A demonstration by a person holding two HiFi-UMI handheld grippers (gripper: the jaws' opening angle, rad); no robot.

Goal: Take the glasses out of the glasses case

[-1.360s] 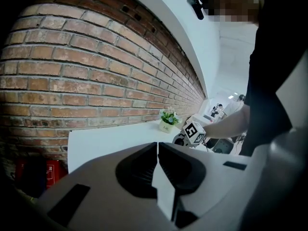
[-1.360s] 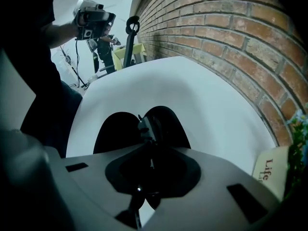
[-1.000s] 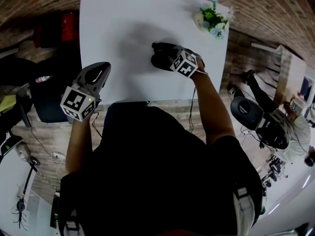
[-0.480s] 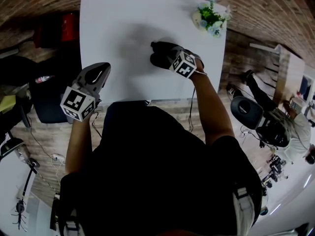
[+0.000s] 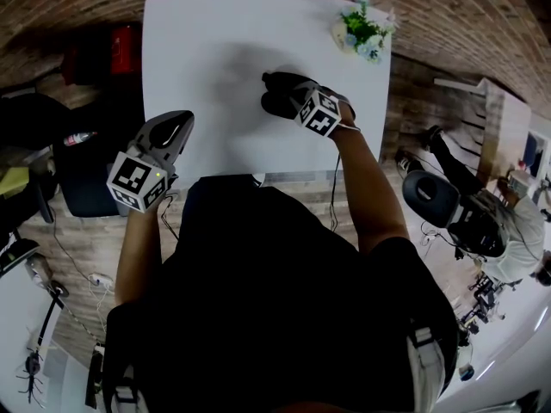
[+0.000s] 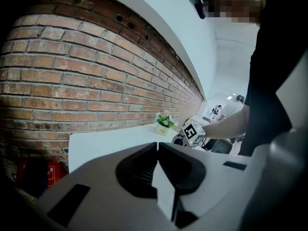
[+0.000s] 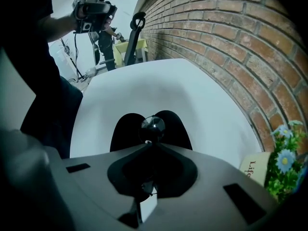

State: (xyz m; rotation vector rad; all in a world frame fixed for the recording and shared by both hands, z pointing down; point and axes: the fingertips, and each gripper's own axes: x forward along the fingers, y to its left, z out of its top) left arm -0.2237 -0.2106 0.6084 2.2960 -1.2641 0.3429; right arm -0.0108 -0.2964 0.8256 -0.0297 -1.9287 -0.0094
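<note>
One open black glasses case [image 7: 126, 134] lies on your white tabletop [image 5: 215, 41]. Your right tongs [image 7: 150, 144], angled steeply down, pinch one pair of dark round-lensed glasses [image 7: 153, 125]. Your left tongs [image 6: 158, 145] are closed and empty.

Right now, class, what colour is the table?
The table is white; the head view shows it best.

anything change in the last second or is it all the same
Nothing visibly moved. The right gripper stays over the black case with its jaws shut on the glasses; the left gripper stays shut and empty at the near left edge of the table; the flower pot is unmoved.
</note>
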